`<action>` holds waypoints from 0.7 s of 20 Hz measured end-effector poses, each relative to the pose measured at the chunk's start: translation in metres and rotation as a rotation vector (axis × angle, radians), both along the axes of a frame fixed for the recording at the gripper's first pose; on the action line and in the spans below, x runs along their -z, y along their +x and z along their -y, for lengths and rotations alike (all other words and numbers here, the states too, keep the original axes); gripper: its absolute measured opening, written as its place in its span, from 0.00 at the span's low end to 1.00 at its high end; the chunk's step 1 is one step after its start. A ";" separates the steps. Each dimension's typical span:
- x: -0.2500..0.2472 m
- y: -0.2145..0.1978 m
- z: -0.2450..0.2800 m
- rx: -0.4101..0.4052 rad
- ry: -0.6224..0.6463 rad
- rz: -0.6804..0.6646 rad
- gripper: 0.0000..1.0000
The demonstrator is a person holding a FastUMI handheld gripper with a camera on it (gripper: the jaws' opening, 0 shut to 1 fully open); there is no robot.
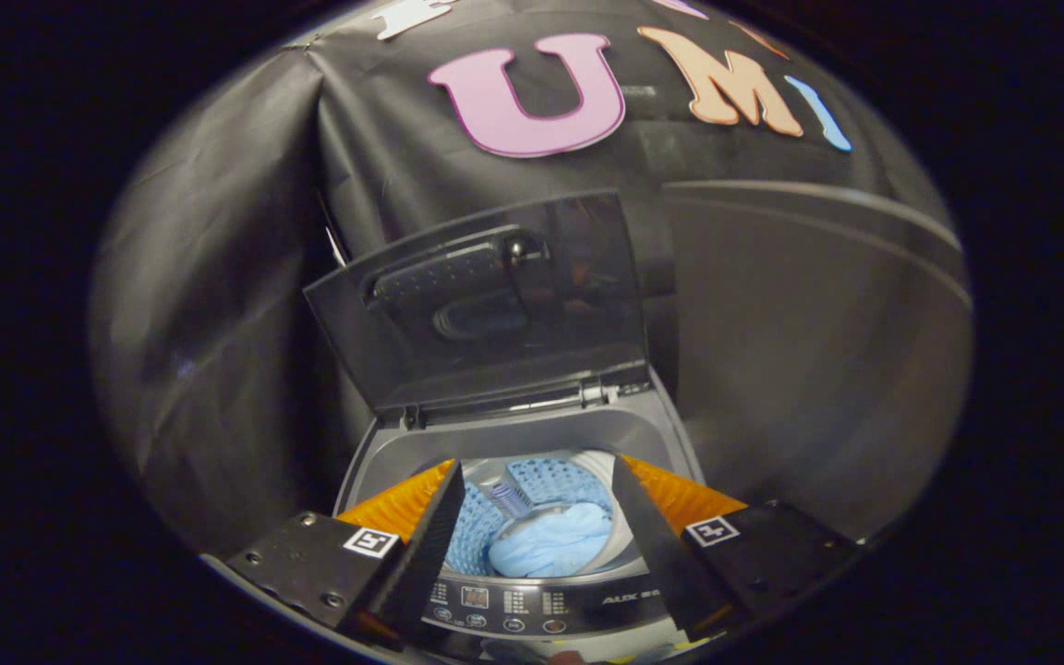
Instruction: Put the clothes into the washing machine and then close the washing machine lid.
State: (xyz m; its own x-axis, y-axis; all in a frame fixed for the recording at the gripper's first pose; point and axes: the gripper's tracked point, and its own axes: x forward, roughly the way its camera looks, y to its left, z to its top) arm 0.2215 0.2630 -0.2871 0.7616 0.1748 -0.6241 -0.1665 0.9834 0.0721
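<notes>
From the camera riding on the tongs [532, 480], the two fingers [426, 545] stand wide apart with nothing held between them, and they hover over the front of a top-loading washing machine [375, 462]. Between the fingers and a little below them lies the machine's round drum [546, 476], its wall dotted with small holes. A light blue piece of clothing [550, 545] sits crumpled inside the drum, toward the front, touching neither finger. Just in front of the drum, between the finger bases, runs the dark control panel [532, 605] with a row of small buttons and a little display. Beyond the fingers the washing machine lid [486, 305] stands open, tilted back on its hinges at the rear of the grey top frame, its dark see-through pane showing faint reflections. Behind the lid hangs the booth's black cloth wall [246, 231], creased and folded.
</notes>
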 end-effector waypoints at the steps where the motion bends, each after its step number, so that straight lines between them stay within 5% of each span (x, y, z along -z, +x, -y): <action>1: -0.012 0.005 0.000 0.005 0.002 0.029 0.97; 7: -0.085 0.044 -0.001 0.028 -0.015 0.201 0.97; 14: -0.125 0.138 -0.026 0.002 -0.151 0.449 0.97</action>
